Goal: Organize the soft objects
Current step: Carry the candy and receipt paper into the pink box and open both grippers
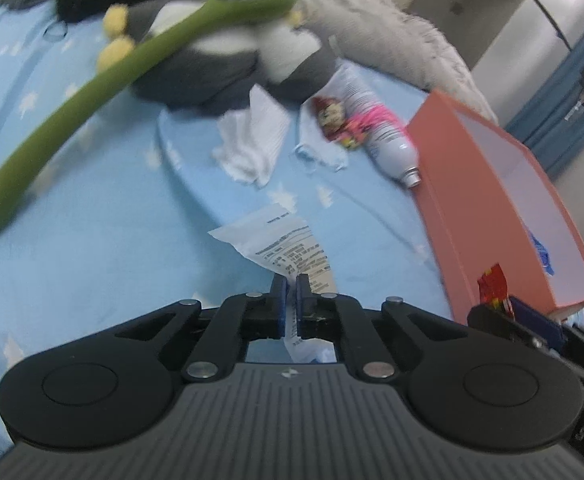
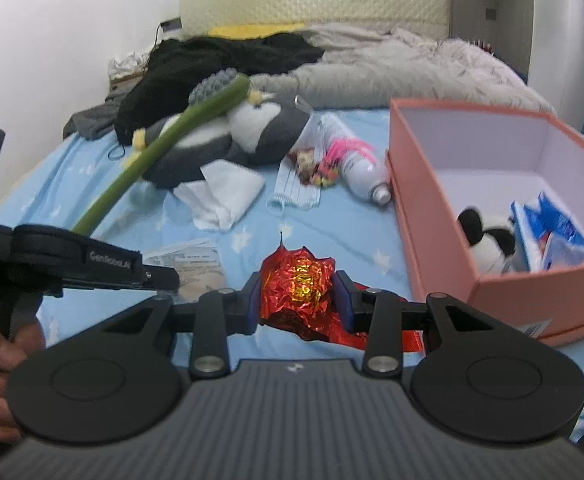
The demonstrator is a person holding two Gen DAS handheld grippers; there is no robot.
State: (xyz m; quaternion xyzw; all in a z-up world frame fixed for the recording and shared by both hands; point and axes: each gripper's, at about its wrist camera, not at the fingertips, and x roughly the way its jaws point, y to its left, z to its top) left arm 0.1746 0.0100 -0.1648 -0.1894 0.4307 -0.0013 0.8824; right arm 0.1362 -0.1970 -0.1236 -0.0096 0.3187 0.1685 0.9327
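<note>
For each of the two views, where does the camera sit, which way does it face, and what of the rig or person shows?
Left wrist: on the left claw, angled down at the blue star-print bedsheet; its jaws are shut on a printed paper receipt.
Right wrist: on the right claw, facing up the bed; it grips crumpled red foil wrapper; the left claw and a hand show.
Shared: pink cardboard box, green plush toothbrush, grey penguin plush.

Probably a home bedroom: a bed (image 2: 72,168) with starry blue sheet, plush penguin (image 2: 252,124), fluffy blanket (image 2: 392,68)
</note>
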